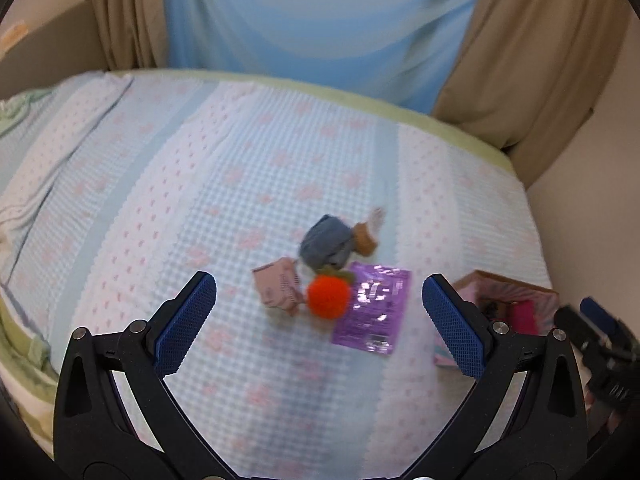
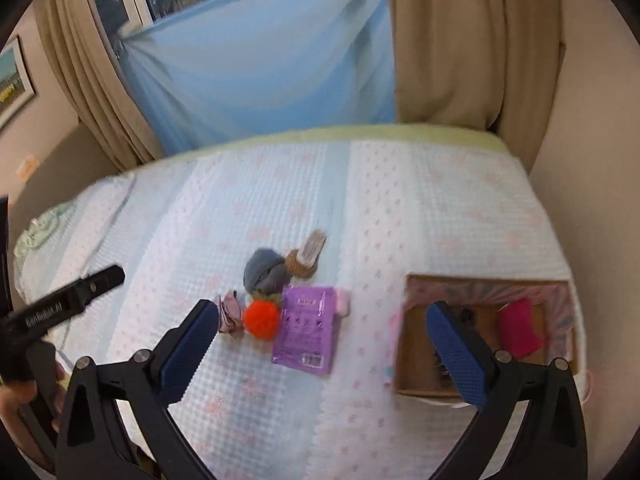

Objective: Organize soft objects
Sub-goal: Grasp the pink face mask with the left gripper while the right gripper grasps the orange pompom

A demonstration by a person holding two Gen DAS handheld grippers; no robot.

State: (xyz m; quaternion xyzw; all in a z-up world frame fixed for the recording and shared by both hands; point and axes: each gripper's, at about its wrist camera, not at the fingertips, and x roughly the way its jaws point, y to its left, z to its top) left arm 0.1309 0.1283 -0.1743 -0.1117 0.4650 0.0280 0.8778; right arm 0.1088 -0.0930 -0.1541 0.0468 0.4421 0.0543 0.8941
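Both sets of jaws gape wide and empty above the bed [image 1: 200, 184]. The left gripper [image 1: 320, 316] frames an orange pompom [image 1: 328, 295], pink packet [image 1: 279, 287], purple sachet [image 1: 374, 307] and blurred grey bundle [image 1: 325, 245]. Only the right gripper [image 2: 320, 344] view shows inside the box [image 2: 416, 356], with a magenta cloth [image 2: 519, 328] beyond its right jaw.

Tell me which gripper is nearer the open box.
Right. The right gripper hangs open with one finger over the open box. The left gripper, also open, faces the orange pom-pom, with the box off to its right.
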